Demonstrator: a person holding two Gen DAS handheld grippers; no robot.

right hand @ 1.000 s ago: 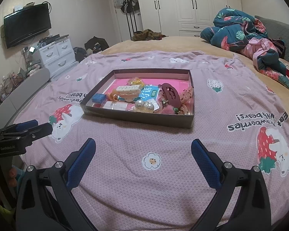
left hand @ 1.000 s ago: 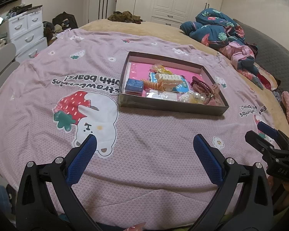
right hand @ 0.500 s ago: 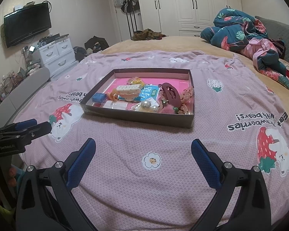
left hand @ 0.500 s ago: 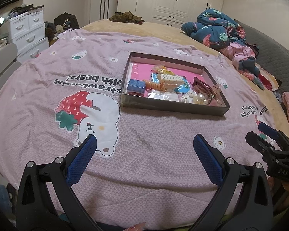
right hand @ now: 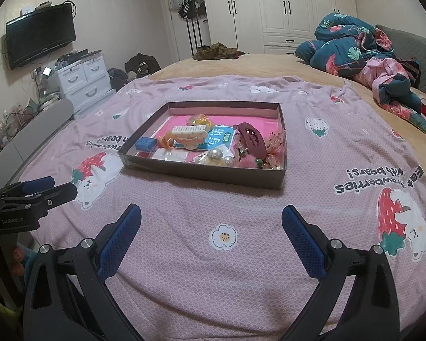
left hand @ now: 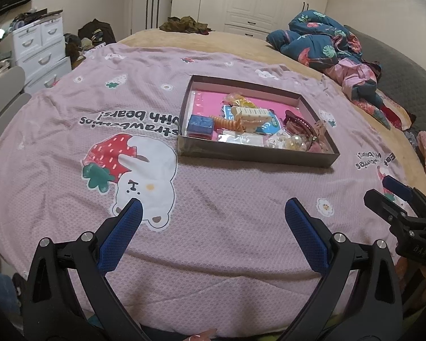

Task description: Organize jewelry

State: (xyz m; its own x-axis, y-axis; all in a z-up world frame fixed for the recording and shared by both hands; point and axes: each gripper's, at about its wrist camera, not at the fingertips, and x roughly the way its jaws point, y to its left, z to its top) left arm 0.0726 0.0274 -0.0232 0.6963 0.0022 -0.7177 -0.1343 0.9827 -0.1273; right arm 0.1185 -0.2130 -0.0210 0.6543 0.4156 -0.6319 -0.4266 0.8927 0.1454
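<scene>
Bare pink bedspread is seen at frame centre between the blue fingertips and the shallow tray; the tray's near wall is raised; the crumpled quilt occupies the upper right.

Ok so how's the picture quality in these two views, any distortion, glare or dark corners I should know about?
Left wrist view: strong fisheye bending, black corners, warm dim room light, the tray sharp, slight glare on clear packets inside. Right wrist view: same curved edges and dark corners, the wardrobe bowed, soft shadow beside the tray; open right tongs in focus.
</scene>
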